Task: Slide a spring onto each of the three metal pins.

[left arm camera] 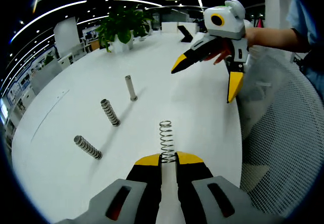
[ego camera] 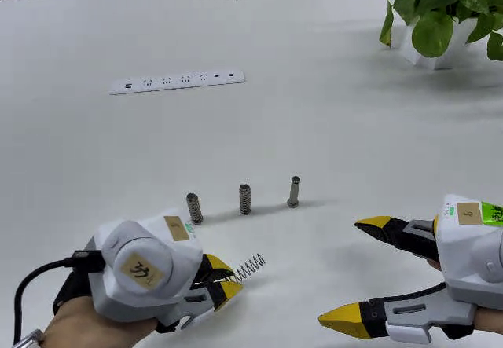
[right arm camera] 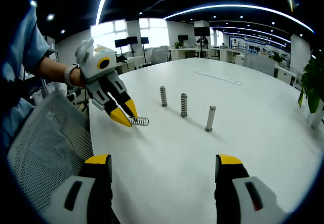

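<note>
Three metal pins stand in a row on the white table. The left pin [ego camera: 194, 208] and the middle pin [ego camera: 245, 199] each carry a spring; the right pin [ego camera: 294, 192] is bare. My left gripper [ego camera: 229, 283] is shut on one end of a loose spring [ego camera: 249, 267], which sticks out toward the pins, below and left of them. In the left gripper view the spring [left arm camera: 165, 140] rises from the shut jaws [left arm camera: 168, 158]. My right gripper [ego camera: 357, 273] is open and holds nothing, low at the right, apart from the pins. The bare pin [right arm camera: 209, 119] shows ahead of the right gripper [right arm camera: 164, 164].
A white power strip [ego camera: 178, 82] lies at the back left of the table. A potted green plant [ego camera: 440, 14] stands at the back right corner. A mesh chair [right arm camera: 40, 153] sits by the table's near edge.
</note>
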`<state>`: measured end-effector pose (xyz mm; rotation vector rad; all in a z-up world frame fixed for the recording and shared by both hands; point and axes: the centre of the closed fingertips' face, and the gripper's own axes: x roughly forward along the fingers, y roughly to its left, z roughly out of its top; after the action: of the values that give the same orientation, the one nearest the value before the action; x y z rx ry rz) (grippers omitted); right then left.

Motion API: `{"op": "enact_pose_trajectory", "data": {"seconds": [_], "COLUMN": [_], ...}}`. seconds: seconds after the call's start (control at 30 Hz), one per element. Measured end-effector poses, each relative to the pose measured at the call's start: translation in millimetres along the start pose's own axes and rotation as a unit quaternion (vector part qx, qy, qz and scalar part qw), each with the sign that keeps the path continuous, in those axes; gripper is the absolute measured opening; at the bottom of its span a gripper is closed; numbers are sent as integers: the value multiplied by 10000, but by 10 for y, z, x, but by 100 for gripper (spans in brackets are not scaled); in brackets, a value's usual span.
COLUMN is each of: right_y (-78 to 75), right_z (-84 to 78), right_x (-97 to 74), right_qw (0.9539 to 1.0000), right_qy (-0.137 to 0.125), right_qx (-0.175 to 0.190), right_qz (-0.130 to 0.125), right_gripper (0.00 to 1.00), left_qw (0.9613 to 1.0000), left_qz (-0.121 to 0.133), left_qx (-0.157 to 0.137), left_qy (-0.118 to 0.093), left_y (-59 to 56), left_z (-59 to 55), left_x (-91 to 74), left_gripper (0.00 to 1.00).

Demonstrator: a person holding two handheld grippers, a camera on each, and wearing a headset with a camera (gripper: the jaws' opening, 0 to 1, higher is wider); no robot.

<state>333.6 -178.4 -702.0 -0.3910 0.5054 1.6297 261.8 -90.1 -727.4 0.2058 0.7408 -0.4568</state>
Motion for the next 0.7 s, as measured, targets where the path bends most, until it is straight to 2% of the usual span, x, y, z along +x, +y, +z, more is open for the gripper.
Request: {"op": "enact_pose_trajectory", "data": {"seconds": [0.07, 0.2, 0.37, 0.5, 0.7], "right_y": [5, 83, 177, 246, 355], "right_z": [18, 76, 212, 321, 361], "right_x": [46, 139, 255, 332, 404], "right_qw": [10000, 9995, 9980, 9964, 9917], "right_qy": [0, 53, 43, -9, 176], "right_qx": [-11, -148, -303, -341, -461], "right_qz": [54, 290, 558, 773, 1188], "right_gripper": [84, 83, 79, 70, 56], "left_qw": [10000, 9998, 9994, 9989, 9981], "left_qz": [65, 7, -32, -117, -189], "left_qx": [15, 122, 274, 396, 529], "left_qy": [0, -156, -188, -230, -254], "left_y": [-1, -50, -127, -159, -176], "left_z": [-14, 30, 74, 103, 111], "left_x": [-24, -56, -63, -71, -88], "left_gripper": [10, 10, 10, 10, 10]}}
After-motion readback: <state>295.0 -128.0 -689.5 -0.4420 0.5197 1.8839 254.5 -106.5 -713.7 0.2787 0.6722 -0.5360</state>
